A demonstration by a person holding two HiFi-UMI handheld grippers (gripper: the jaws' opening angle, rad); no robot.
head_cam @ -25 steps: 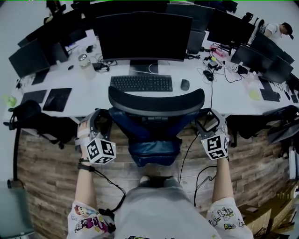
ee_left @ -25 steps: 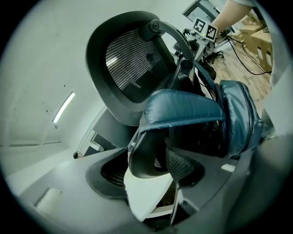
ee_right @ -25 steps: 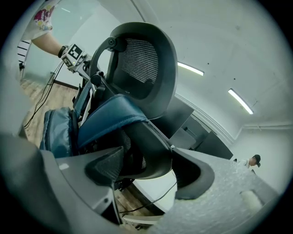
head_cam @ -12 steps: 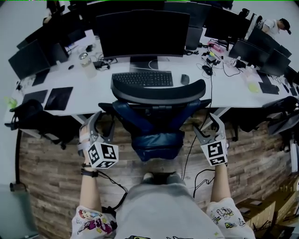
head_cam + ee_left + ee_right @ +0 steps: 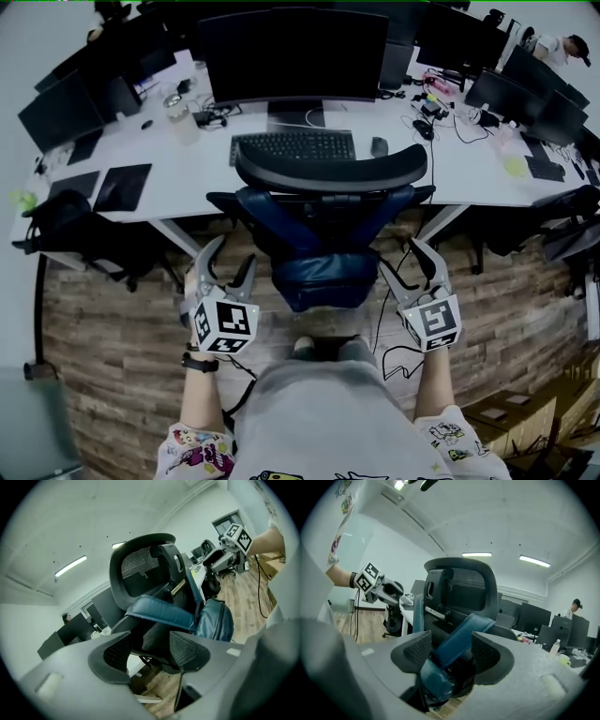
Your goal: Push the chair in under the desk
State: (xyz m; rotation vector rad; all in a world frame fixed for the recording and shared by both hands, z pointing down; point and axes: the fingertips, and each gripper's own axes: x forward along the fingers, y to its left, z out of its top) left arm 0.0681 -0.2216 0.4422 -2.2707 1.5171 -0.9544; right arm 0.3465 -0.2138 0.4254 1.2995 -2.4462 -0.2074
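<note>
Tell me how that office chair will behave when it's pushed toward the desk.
The chair probably glides easily on the hard wooden floor, though its base is hidden. A push high on the tall backrest may tilt it back rather than move it.

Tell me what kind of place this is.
Most likely an open-plan office: a long white desk lined with monitors, a keyboard in front of the nearest one, and a mesh-backed office chair.
</note>
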